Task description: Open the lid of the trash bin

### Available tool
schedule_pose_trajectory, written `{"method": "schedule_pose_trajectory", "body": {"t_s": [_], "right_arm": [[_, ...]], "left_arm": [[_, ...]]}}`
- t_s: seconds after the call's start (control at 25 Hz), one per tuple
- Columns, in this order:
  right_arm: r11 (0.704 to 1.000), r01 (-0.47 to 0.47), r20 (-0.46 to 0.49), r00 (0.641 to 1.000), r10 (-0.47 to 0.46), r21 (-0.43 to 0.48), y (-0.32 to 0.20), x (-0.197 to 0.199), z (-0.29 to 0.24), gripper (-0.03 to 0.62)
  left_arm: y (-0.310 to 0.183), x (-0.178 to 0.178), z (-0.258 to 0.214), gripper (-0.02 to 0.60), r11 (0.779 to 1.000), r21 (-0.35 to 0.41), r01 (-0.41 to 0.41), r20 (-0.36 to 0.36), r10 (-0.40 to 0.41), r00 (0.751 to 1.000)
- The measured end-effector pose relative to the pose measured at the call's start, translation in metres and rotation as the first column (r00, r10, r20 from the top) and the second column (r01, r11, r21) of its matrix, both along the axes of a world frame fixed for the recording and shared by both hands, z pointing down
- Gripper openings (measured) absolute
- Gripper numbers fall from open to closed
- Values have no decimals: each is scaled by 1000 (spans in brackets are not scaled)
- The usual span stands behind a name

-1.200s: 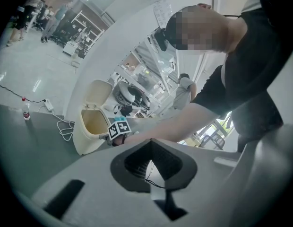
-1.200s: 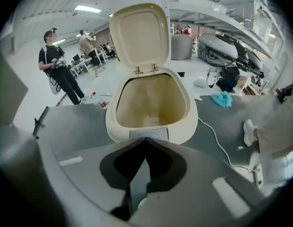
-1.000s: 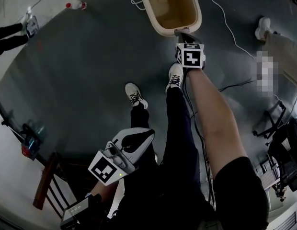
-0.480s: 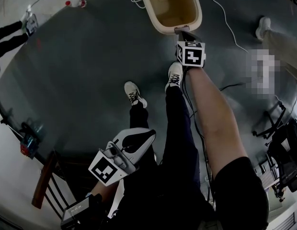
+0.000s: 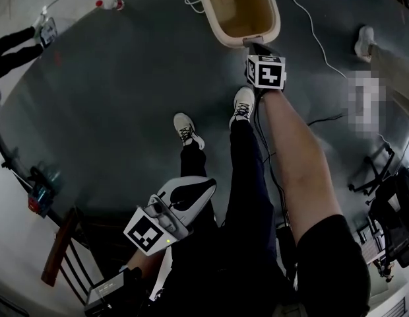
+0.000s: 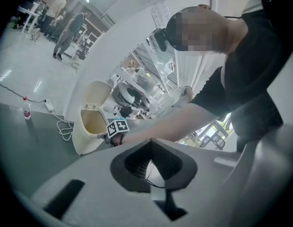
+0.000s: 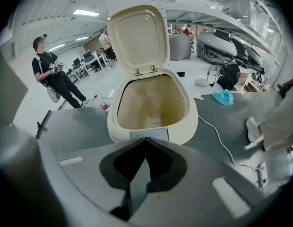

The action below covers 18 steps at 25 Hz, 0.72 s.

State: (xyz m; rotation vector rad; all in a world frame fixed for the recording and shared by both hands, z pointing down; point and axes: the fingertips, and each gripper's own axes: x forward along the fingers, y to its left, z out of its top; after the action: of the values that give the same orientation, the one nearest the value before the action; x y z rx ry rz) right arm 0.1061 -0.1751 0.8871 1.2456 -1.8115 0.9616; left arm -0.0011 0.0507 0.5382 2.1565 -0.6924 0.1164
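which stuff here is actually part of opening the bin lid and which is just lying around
Part of the job:
trash bin
its lid, already upright
right hand-held gripper, shut, at the bin's front edge

Just lying about:
white cable
red-capped bottle
teal cloth
left hand-held gripper, shut, held back from the bin

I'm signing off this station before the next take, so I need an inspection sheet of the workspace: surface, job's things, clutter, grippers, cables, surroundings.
Surface: dark grey floor mat; no spill seen.
Job's things: cream trash bin; its lid stands upright, open; the inside looks empty.
Clutter: bottle on the floor; teal cloth beyond the bin.
Grippers: left gripper jaws together, empty, held away from the bin; right gripper jaws together, empty, tip at the bin's front edge, contact unclear.
Cables: white cable runs past the bin; black cable near the feet.
Surroundings: a standing person at the left.
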Motion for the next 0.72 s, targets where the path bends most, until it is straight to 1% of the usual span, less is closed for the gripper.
{"method": "schedule_pose_trajectory", "body": {"t_s": [0.16,0.24,0.32,0.44,0.52,0.72], "right_arm": [[1000,19,8,1000,-19,-4,-1,1,-19,8],[999,27,20,999,-27,18,-1,2,-34,8],[998,32,57,998,-35,50,0,-1,-54,8],[994,48,113,992,-59,100,7,-4,-98,8],[990,51,151,986,-70,133,15,-8,-133,8],[978,-5,255,966,-49,207,38,-18,-233,8]], "left_arm": [[6,1,-14,5,1000,13,7,-12,-7,1000],[9,1,-22,5,1000,23,9,-16,-8,1000],[10,0,-32,5,999,36,20,-26,-19,999],[10,-3,-53,5,997,67,41,-46,-38,998],[12,-10,-67,5,995,91,46,-44,-42,998],[16,-33,-101,5,989,139,59,-32,-55,998]]}}
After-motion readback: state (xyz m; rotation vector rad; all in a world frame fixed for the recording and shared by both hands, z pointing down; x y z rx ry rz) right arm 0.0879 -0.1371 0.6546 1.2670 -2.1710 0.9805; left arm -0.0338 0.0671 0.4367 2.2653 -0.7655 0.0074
